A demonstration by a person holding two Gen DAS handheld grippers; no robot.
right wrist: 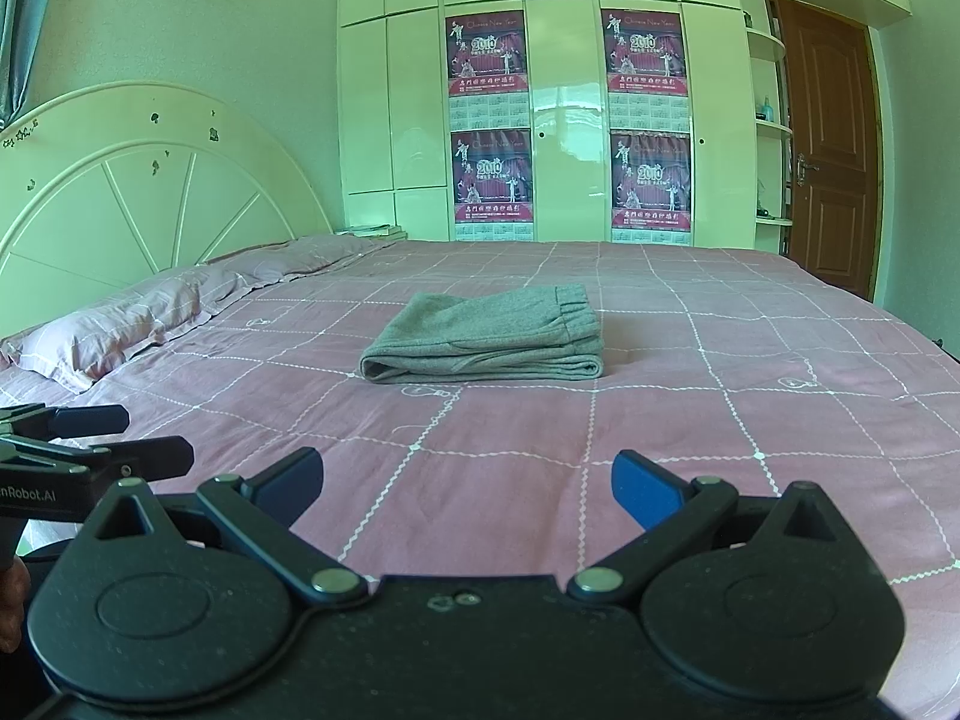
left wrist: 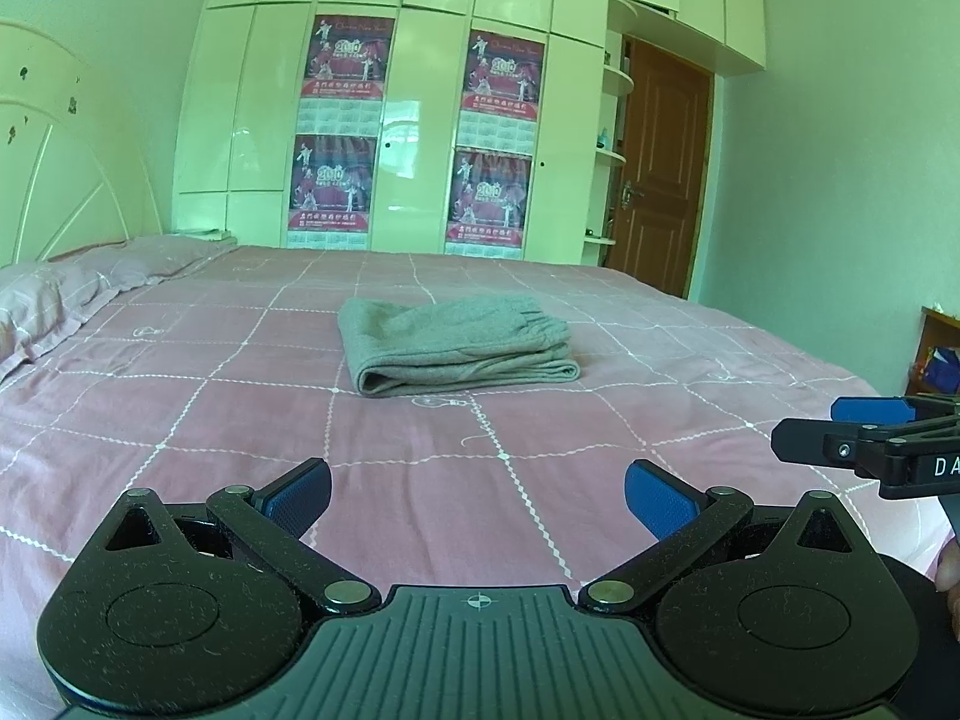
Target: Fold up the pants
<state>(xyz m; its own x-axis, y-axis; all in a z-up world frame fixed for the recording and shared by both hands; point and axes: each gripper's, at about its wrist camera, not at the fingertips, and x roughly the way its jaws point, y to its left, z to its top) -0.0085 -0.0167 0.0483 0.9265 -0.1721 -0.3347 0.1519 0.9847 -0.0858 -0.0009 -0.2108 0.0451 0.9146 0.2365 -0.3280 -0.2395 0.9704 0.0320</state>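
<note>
Seemingly finished, the scene shows a bedroom with a wide bed (left wrist: 180, 420) under a pink grid-patterned cover. At far left, a pink pillow (right wrist: 114, 324) lies against a cream arched headboard (right wrist: 150, 192), out of the working area. Moving right, the left gripper (left wrist: 477, 495) is held low over the near edge of the bed, its blue-padded fingers spread wide and grasping nothing. Beyond it, in the middle of the bed, sit the grey pants (left wrist: 456, 345), folded into a compact stacked rectangle with the rounded fold at the left and the gathered waistband at the right. They lie well apart from both tools, likely so the result can be seen plainly. Further right, the right gripper (right wrist: 468, 486) is held beside the left one, also released and empty, which suggests no more folding is intended. Behind the bed stands a cream wardrobe (left wrist: 420, 120) bearing four red calendar posters (left wrist: 348, 60), and at far right a brown door (left wrist: 660, 168) is shut.
</note>
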